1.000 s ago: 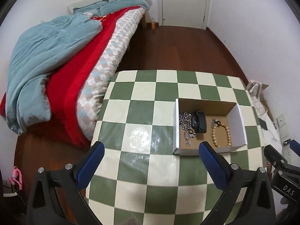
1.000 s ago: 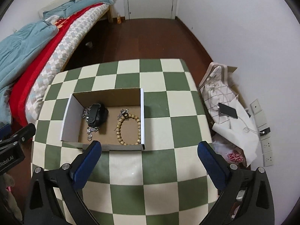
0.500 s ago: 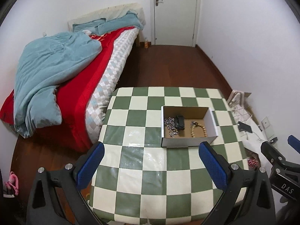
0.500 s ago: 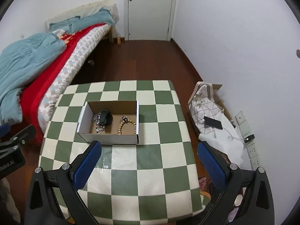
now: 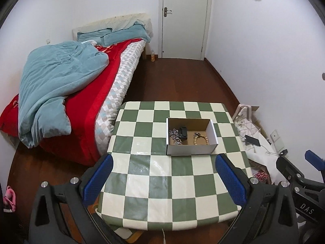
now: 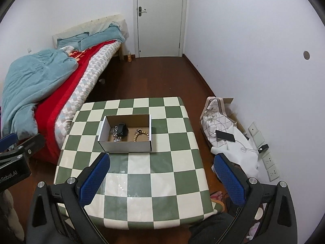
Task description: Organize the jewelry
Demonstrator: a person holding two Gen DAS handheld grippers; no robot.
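Note:
A white cardboard box (image 5: 191,149) (image 6: 126,147) stands on the green-and-white checkered table (image 5: 162,181) (image 6: 142,174). Inside it lie a silver chain (image 5: 174,134) (image 6: 114,131), a small black item (image 5: 183,132) (image 6: 122,129) and a wooden bead bracelet (image 5: 201,139) (image 6: 142,135). My left gripper (image 5: 162,181) is open and empty, held high and well back from the box. My right gripper (image 6: 160,179) is open and empty too, also high above the near table edge.
A bed (image 5: 81,93) with a blue duvet and red blanket stands left of the table. A white door (image 5: 183,18) is at the back. A bag (image 6: 219,118), a phone (image 6: 225,135) and wall sockets (image 6: 270,160) are on the right by the wall.
Both grippers have pulled back and up from the table; the box looks much smaller and more of the room shows. The jewellery in the box has not moved.

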